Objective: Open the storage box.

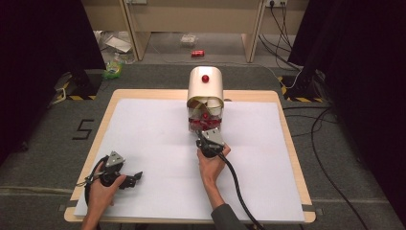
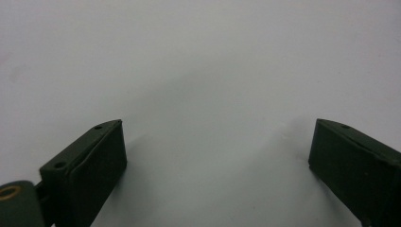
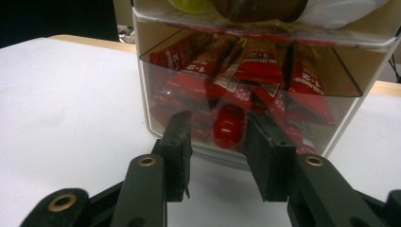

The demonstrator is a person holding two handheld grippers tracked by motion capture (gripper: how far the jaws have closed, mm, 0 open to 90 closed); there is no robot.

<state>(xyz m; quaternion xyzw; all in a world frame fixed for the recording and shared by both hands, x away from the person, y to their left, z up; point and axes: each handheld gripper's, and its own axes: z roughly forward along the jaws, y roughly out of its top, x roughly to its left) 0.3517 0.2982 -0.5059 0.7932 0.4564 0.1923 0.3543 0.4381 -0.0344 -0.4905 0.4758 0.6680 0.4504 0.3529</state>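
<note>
We see cream container at far edge of white sheet, red packets behind clear drawer front. Red knob sits between right gripper jaws, narrowed, not touching. Left gripper gapes wide, well left of container.

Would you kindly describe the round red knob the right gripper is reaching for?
Find the cream cabinet at the table's far edge. Its clear bottom drawer holds red sachets. The red knob sits on that drawer's front between the right gripper jaws: round and glossy, unlike the flat printed packets.
</note>
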